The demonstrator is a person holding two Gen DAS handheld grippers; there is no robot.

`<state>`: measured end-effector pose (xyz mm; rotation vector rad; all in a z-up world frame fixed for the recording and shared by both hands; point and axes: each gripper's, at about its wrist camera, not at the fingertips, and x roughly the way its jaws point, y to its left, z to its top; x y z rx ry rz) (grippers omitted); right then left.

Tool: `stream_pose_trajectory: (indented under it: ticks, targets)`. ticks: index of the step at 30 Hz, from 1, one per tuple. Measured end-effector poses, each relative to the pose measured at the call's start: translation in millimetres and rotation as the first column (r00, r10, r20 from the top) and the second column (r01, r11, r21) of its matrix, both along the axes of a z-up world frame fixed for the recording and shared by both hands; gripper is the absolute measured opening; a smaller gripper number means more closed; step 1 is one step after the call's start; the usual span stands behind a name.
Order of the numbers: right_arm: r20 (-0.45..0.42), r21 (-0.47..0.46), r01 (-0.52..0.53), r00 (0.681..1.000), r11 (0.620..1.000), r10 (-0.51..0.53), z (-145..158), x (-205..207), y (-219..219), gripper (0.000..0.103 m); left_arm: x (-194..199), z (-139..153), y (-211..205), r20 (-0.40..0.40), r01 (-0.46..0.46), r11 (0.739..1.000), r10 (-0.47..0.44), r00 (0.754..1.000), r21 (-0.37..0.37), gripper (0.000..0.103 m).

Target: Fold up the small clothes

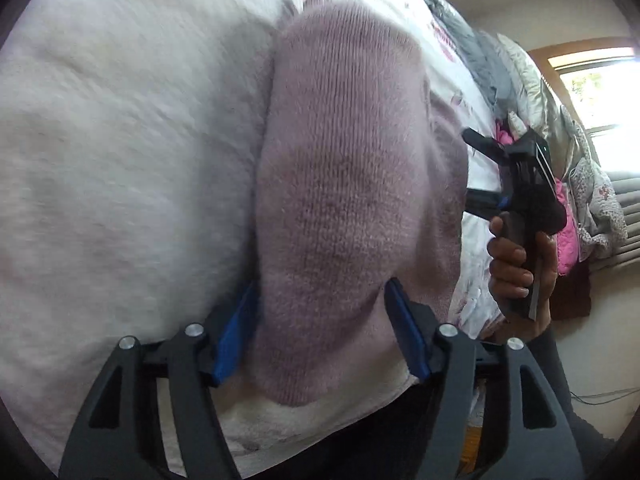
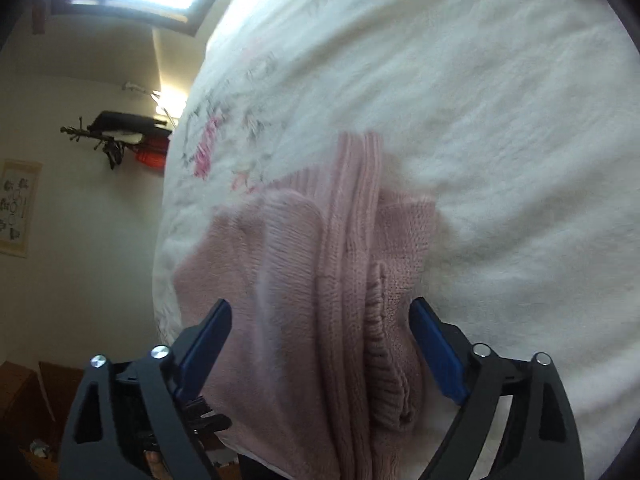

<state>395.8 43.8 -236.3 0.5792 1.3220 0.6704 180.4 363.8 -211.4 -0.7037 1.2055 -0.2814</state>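
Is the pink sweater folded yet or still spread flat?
Partly folded. The pink sweater lies bunched on the white blanket, ribbed edges doubled over its middle; both grippers open around it.

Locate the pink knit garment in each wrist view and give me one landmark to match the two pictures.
Left wrist view: the pink knit fills the centre, a folded bundle running from the top down between the open left claw.
Right wrist view: the pink knit lies lower centre, ribbed edges showing, between the open right claw.
Shared landmark: the white bedspread's floral print, just beyond the garment.
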Motion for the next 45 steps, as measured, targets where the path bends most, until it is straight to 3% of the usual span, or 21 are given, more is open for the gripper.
stream_pose_trajectory:
  ticks: [2,3,5,7,10,11,12,13,17,19,21,24,26,28,31,33,36,38,40,42,45]
  targets:
    - [0.095,-0.038,0.059,0.994,0.998,-0.056,27,-8,-22,0.095,-20,33,13,0.115,-0.072,0.984,0.054,0.992,0.16,0.075]
    - [0.131,-0.035,0.062,0.99,0.997,-0.057,38,-12,-24,0.09,-29,50,11,0.178,-0.061,0.977,0.024,0.984,0.207,0.075]
    - [0.163,-0.051,0.028,0.986,0.998,-0.019,50,-15,-18,0.074,-43,75,1,0.283,0.007,0.985,-0.057,0.957,0.173,0.075]
    - [0.153,-0.067,-0.028,0.987,0.997,0.038,46,-16,-1,0.063,-47,77,-15,0.327,0.118,0.99,-0.136,0.935,0.074,0.073]
    - [0.125,-0.146,-0.059,0.989,0.988,0.078,28,-17,14,0.048,-32,54,-47,0.292,0.213,0.976,-0.219,0.931,0.055,0.064]
    - [0.123,-0.173,-0.056,0.989,0.983,0.078,23,-18,17,0.027,-23,41,-54,0.259,0.219,0.975,-0.221,0.94,0.036,0.064]
    - [0.132,-0.178,-0.046,0.989,0.983,0.071,23,-21,14,0.017,-17,27,-58,0.224,0.217,0.976,-0.214,0.951,0.01,0.063]
    - [0.153,-0.169,-0.027,0.987,0.985,0.053,25,-22,12,0.014,-11,16,-60,0.191,0.212,0.977,-0.207,0.96,-0.007,0.062]
    - [0.175,-0.203,0.043,0.984,0.978,-0.007,8,-16,-1,0.013,-14,13,-63,0.176,0.258,0.964,-0.245,0.953,-0.056,0.061]
    - [0.179,-0.201,0.025,0.984,0.979,0.011,2,-13,2,0.017,-9,32,-60,0.239,0.287,0.954,-0.259,0.936,-0.089,0.061]
    - [0.185,-0.193,-0.006,0.982,0.981,0.042,7,-13,3,0.032,4,58,-45,0.319,0.281,0.953,-0.233,0.919,-0.111,0.063]
    - [0.253,-0.196,0.068,0.967,0.978,-0.016,32,-17,-7,0.038,41,79,-14,0.388,0.222,0.965,-0.153,0.909,-0.139,0.067]
    - [0.282,-0.131,0.062,0.959,0.989,-0.022,50,-25,-11,0.038,75,68,4,0.367,0.185,0.969,-0.115,0.923,-0.161,0.065]
    - [0.278,-0.128,-0.02,0.959,0.992,0.056,55,-30,5,0.038,102,45,15,0.301,0.15,0.974,-0.094,0.949,-0.167,0.058]
    - [0.222,-0.207,-0.131,0.959,0.969,0.177,31,-31,28,0.031,126,12,20,0.207,0.13,0.978,-0.096,0.974,-0.161,0.037]
    - [0.218,-0.294,-0.105,0.96,0.95,0.174,11,-23,25,0.0,134,2,17,0.194,0.122,0.979,-0.089,0.977,-0.166,0.028]
    - [0.161,-0.21,-0.085,0.98,0.974,0.12,-1,-7,10,0.0,137,5,20,0.185,0.113,0.984,-0.086,0.979,-0.139,0.02]
    - [0.188,-0.233,-0.091,0.973,0.968,0.136,14,-16,12,0.0,132,20,20,0.202,0.106,0.99,-0.085,0.976,-0.096,0.021]
    - [0.216,-0.211,-0.111,0.964,0.971,0.157,34,-33,12,0.005,113,43,21,0.276,0.126,0.99,-0.106,0.955,-0.058,0.027]
    - [0.228,-0.182,-0.144,0.956,0.973,0.184,43,-52,13,0.005,97,55,12,0.32,0.174,0.981,-0.138,0.937,-0.086,0.028]
    - [0.183,-0.206,-0.176,0.959,0.963,0.215,25,-69,16,0.004,85,39,-18,0.27,0.252,0.968,-0.244,0.931,0.005,0.028]
